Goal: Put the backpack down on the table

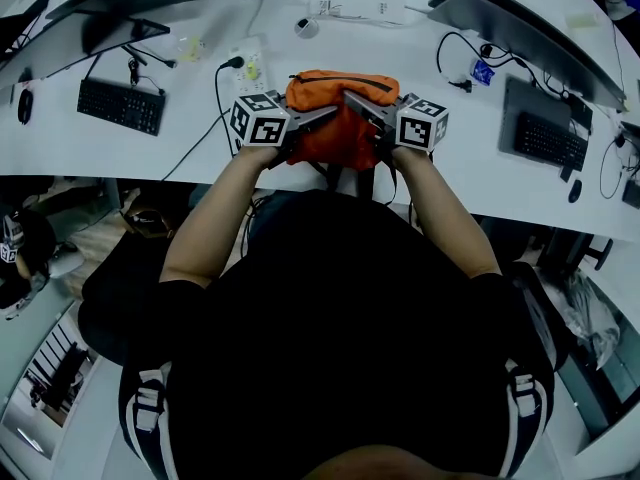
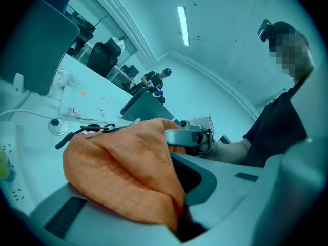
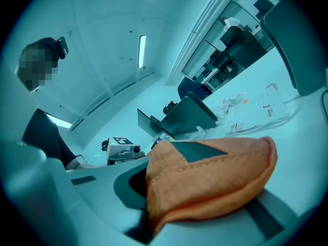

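The orange backpack (image 1: 335,120) hangs between my two grippers over the white table (image 1: 200,158), near its front edge. Dark straps (image 1: 342,178) dangle below it. I cannot tell whether its bottom touches the table. My left gripper (image 1: 322,117) is shut on the bag's left side, and in the left gripper view the orange fabric (image 2: 123,168) is pinched between its grey jaws. My right gripper (image 1: 356,104) is shut on the bag's right side, with a fold of the fabric (image 3: 210,183) squeezed between its jaws. Each gripper view shows the other gripper behind the bag.
A black keyboard (image 1: 120,105) lies at the left and another keyboard (image 1: 548,140) at the right, with a mouse (image 1: 574,190) beside it. A power strip (image 1: 250,65) and a black cable (image 1: 215,108) lie just left of the bag. Monitors line the far edge.
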